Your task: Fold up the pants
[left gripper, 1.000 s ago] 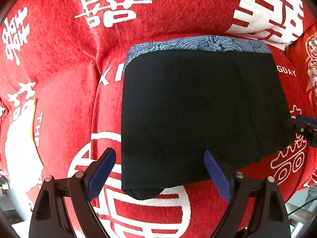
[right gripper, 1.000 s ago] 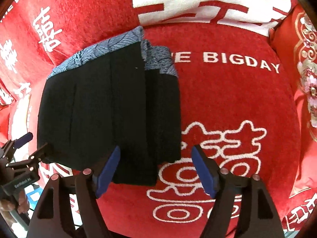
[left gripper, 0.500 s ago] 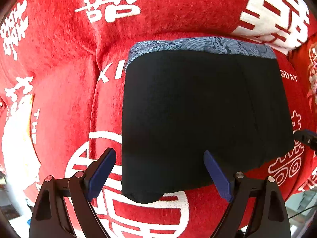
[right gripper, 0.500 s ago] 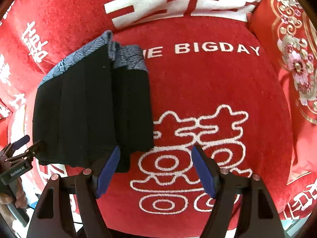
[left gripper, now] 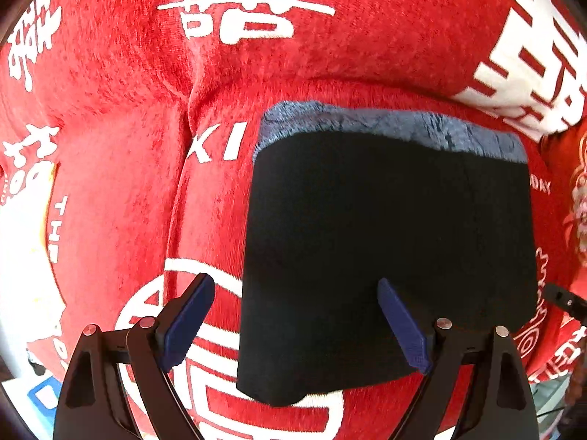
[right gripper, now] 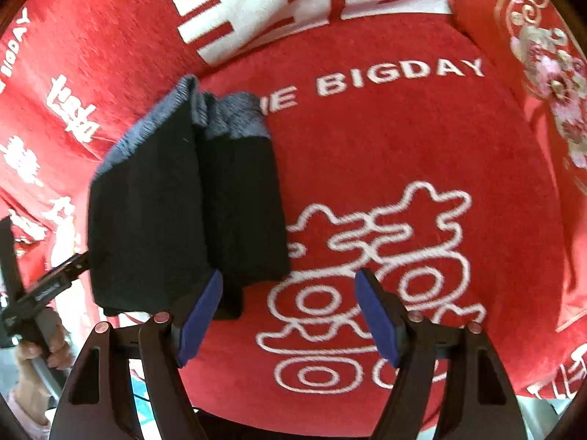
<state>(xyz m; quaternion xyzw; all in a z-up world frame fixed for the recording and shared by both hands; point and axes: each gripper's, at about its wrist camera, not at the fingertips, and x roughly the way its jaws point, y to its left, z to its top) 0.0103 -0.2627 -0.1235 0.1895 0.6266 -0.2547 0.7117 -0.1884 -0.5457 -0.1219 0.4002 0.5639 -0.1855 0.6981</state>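
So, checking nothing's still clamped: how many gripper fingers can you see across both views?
4. Left gripper: one finger over the red cover, one over the black pants. Right gripper: one at the pants' edge, one over the cover.

Your right gripper (right gripper: 288, 315) hangs with fingers (right gripper: 200, 311) spread wide over a red cushion (right gripper: 422, 139) lettered "BIGDAY". The folded black pants (right gripper: 176, 212), grey waistband away from you, lie at left, your left gripper (right gripper: 47, 286) beyond.
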